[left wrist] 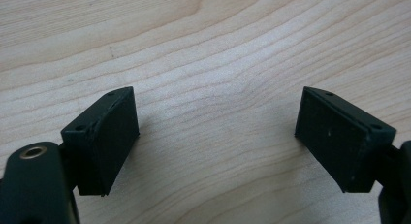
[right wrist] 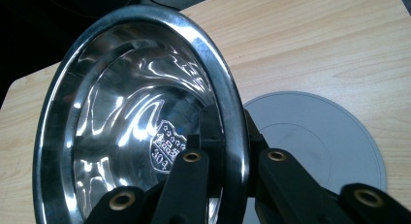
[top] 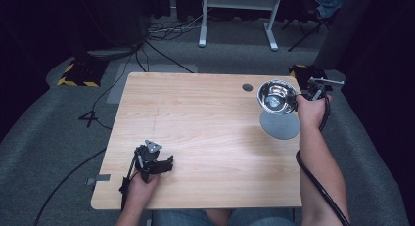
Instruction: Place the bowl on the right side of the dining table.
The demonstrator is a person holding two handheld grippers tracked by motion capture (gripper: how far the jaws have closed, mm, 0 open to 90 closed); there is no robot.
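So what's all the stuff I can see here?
bowl: 1, shiny steel, lifted over the table's far right corner, rim pinched in the right gripper
disc: 1, grey, flat on the table under the bowl
table: 1, light wood, centre
hole: 1, dark, in the tabletop left of the bowl
cables: several, black and white, on the floor beyond the table
left gripper: 1, black, jaws wide apart, near left of the table
right gripper: 1, black, clamped on the bowl's rim

High view looking down over the table (top: 205, 118), gripper views close above its wood, shared tabletop.
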